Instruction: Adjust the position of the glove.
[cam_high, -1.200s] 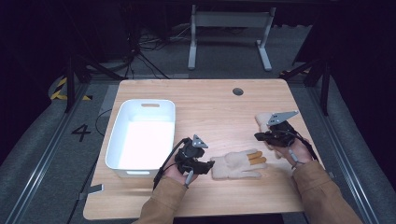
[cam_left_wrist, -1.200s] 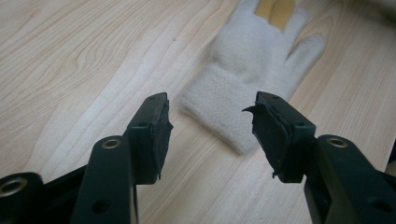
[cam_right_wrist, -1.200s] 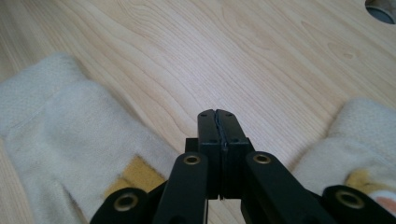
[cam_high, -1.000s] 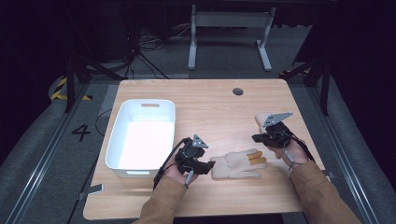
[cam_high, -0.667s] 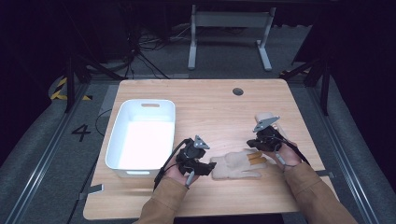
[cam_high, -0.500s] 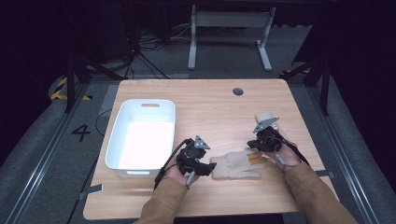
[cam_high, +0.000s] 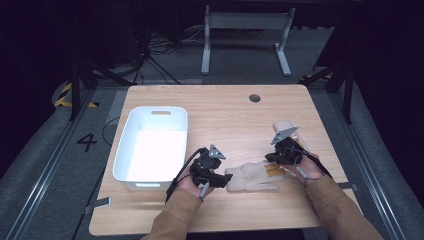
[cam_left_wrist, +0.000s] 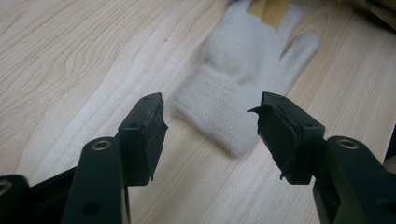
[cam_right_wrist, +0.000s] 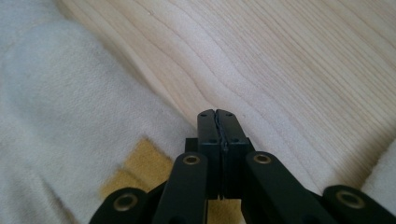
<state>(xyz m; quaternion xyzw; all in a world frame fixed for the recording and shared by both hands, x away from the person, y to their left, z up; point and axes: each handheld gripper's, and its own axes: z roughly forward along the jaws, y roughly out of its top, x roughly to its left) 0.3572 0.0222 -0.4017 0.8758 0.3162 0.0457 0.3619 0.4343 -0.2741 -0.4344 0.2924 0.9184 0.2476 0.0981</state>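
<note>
The right gripper (cam_high: 273, 161), jaws clenched empty, has slid toward seven o'clock onto the glove (cam_high: 252, 176); the left gripper (cam_left_wrist: 210, 126) gapes at its cuff, poised to grab.

Tan-brown sleeves (cam_high: 175, 217) reach to both wrists. Each hand carries a black gripper topped by a grey three-cornered plate (cam_high: 284, 134) — a thin dark cable trails off each. The jaws are matt black with brass-coloured rivets (cam_right_wrist: 192, 160) and pads that look frayed, perhaps foam.

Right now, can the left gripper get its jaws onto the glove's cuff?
Probably yes: the left gripper has its jaws open, the cuff of the glove lies just ahead on bare table, and nothing is between.
</note>
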